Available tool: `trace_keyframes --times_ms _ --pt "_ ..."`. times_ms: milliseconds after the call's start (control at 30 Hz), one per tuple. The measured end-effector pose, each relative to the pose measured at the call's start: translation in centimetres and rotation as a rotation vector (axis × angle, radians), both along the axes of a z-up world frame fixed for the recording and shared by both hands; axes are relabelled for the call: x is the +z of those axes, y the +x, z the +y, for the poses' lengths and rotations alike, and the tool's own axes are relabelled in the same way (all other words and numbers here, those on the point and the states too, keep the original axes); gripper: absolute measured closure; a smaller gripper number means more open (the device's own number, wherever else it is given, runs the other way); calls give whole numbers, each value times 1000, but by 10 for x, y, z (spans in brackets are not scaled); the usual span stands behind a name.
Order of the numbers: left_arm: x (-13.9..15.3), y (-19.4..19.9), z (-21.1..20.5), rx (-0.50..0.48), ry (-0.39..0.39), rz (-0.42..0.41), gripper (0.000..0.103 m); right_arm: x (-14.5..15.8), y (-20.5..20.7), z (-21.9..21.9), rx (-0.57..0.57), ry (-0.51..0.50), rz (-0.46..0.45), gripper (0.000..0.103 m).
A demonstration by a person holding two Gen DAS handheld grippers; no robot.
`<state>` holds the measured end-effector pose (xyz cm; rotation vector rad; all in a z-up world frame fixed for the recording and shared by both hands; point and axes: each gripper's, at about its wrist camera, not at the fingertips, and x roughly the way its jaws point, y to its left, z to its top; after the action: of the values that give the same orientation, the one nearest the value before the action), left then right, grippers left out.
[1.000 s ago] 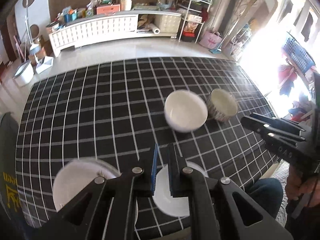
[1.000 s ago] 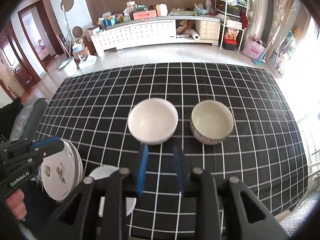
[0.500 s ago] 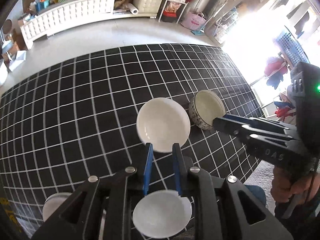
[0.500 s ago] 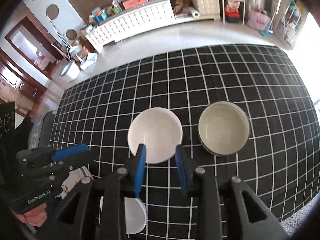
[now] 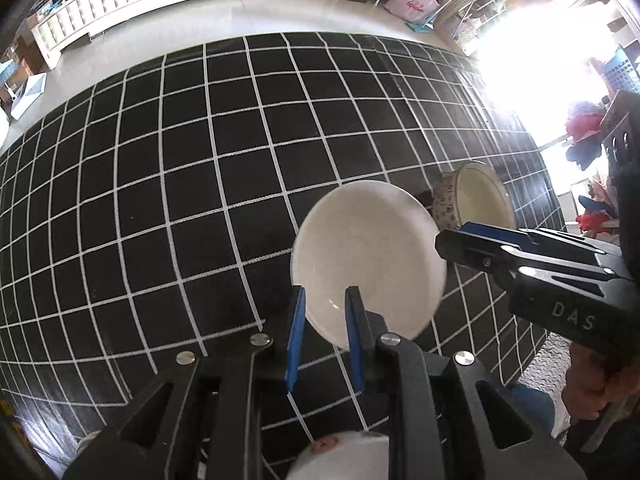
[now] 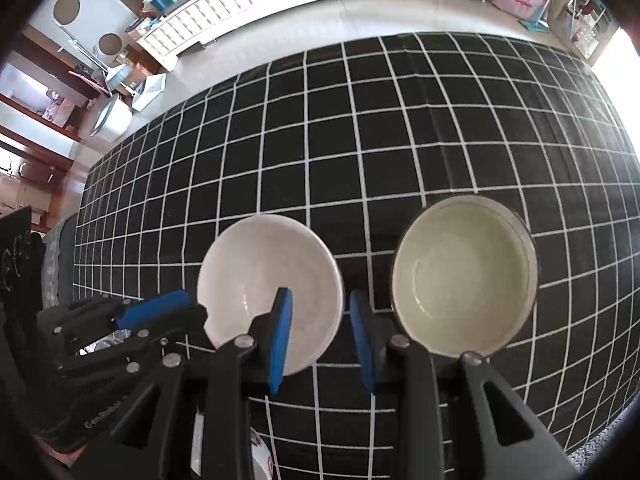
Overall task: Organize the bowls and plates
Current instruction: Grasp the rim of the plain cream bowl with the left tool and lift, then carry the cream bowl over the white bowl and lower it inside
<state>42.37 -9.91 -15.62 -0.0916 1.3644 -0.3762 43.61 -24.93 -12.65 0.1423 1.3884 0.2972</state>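
A plain white bowl (image 5: 368, 256) (image 6: 268, 280) stands on the black checked tablecloth (image 5: 160, 168). A patterned bowl with a cream inside (image 5: 480, 200) (image 6: 464, 276) stands just to its right. My left gripper (image 5: 324, 320) is open, its blue pads straddling the white bowl's near-left rim. My right gripper (image 6: 320, 320) is open, its pads straddling the white bowl's right rim, between the two bowls. Each gripper shows in the other's view: the right one (image 5: 472, 240), the left one (image 6: 160, 312).
A small white plate (image 5: 344, 456) (image 6: 260, 460) lies at the table's near edge under the grippers. A white cabinet (image 6: 248, 4) stands across the floor behind the table. The table's right edge drops off by the bright window.
Both grippers have moved forward and down to the white bowl, now straddling its rim on either side. The plates have slid out of view beneath them.
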Motion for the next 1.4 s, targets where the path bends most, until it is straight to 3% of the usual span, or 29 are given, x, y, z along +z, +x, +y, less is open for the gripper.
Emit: trace_keyframes --times_ms 300,633,833,933,1167,1400 --pt "-14 10 -1 0 32 -3 85 -14 5 1 6 -27 15 69" --pt "-29 8 -6 -5 66 -19 93 -25 0 -3 14 -40 15 91" --pt "-32 6 -4 0 64 -25 94 -23 -4 -4 9 -45 10 93" --pt "-27 -3 -8 -20 51 -49 94 -20 -10 -1 4 -85 -3 93" --pt "-14 -31 -3 -7 51 -48 94 4 -32 0 3 -72 -26 93" --pt "20 -65 8 12 36 -89 94 31 -49 9 11 -72 -70 93"
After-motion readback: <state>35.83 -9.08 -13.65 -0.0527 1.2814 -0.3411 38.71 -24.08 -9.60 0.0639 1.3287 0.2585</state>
